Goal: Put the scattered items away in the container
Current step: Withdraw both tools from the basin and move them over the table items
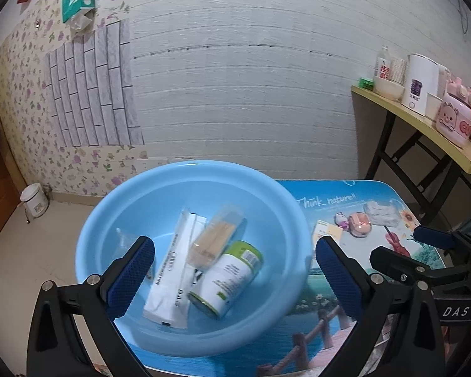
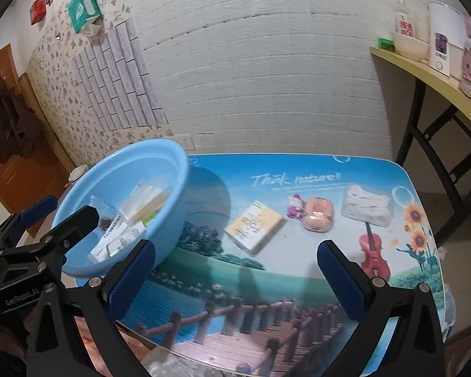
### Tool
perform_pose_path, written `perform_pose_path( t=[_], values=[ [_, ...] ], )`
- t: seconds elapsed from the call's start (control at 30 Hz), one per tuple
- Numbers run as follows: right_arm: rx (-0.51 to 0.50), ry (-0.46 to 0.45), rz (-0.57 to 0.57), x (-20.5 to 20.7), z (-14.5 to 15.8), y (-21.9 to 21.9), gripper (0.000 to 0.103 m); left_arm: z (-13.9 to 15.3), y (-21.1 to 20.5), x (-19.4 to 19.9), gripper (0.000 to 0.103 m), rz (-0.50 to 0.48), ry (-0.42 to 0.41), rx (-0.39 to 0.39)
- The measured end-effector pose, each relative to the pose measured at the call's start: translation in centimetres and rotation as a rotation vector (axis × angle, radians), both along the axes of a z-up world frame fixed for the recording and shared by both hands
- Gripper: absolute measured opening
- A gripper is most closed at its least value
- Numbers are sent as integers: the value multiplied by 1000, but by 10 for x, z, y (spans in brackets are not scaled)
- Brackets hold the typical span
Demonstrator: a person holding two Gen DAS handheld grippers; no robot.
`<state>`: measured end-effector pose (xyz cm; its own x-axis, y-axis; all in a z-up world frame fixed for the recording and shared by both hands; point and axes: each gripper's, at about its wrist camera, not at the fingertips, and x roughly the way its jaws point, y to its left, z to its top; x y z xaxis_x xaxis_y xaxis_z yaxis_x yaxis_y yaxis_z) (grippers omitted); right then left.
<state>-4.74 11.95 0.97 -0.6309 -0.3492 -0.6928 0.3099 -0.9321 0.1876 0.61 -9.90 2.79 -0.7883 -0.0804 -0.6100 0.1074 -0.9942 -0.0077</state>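
A light blue basin (image 1: 135, 210) (image 2: 172, 194) stands at the table's left end. It holds a green-and-white can (image 1: 227, 278), a pack of wooden sticks (image 1: 215, 238), a white sachet (image 1: 169, 282) and a small clear bag (image 2: 102, 210). My left gripper (image 1: 235, 270) is open and empty above the basin. My right gripper (image 2: 235, 278) is open and empty over the table's middle. On the table lie a yellow-white box (image 2: 254, 224), a small purple figure (image 2: 295, 205), a pink case (image 2: 317, 214) and a white wipes pack (image 2: 368, 208).
The table (image 2: 267, 298) has a printed landscape top. A yellow shelf (image 1: 424, 125) at the right carries cups, a white jar and pink containers. A white brick wall is behind. A small bin (image 1: 34, 201) stands on the floor at the left.
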Motion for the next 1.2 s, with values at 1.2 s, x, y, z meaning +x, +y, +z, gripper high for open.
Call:
perform_pose_path(
  t=[1.2],
  values=[
    [-14,-4,-168,24,-7,126,103,0,79,11,103,-97,-29,-48]
  ],
)
